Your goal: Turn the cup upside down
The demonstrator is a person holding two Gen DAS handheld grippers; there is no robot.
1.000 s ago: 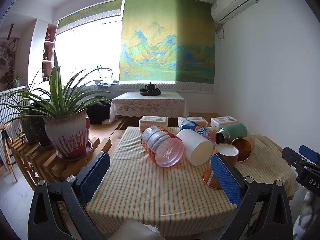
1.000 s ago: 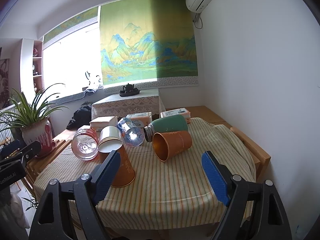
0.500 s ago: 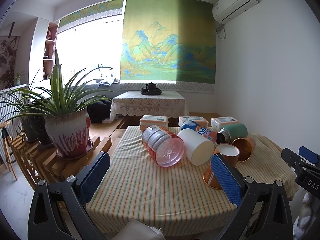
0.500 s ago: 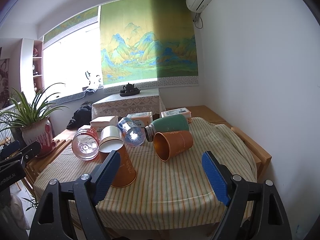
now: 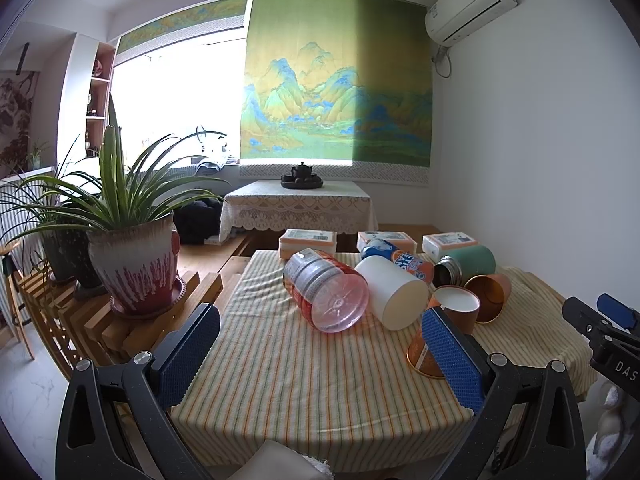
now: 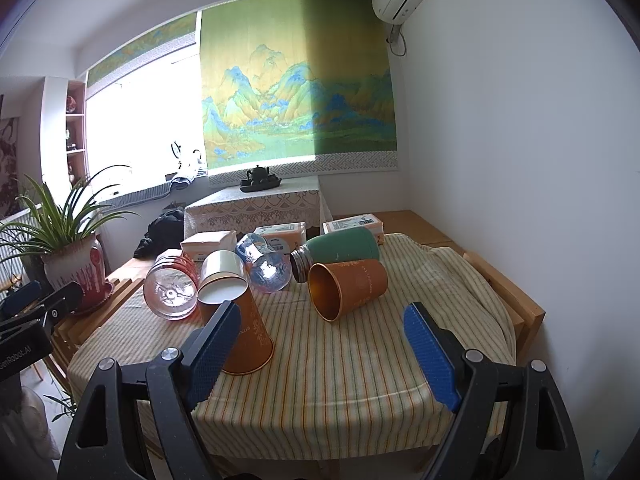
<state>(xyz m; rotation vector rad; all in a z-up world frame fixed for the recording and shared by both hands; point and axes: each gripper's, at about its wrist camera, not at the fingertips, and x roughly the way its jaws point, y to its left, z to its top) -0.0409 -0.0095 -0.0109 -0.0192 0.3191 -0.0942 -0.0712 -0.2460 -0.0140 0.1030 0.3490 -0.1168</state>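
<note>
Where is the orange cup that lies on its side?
In the right wrist view, the orange cup lies mid-table on the striped tablecloth, directly before the green flask, its mouth toward the camera.

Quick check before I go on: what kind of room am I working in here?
Most likely a home sitting or tea room. A potted plant stands by a bright window, a teapot sits on a lace-covered side table, and a landscape hanging covers the wall under an air conditioner.
</note>
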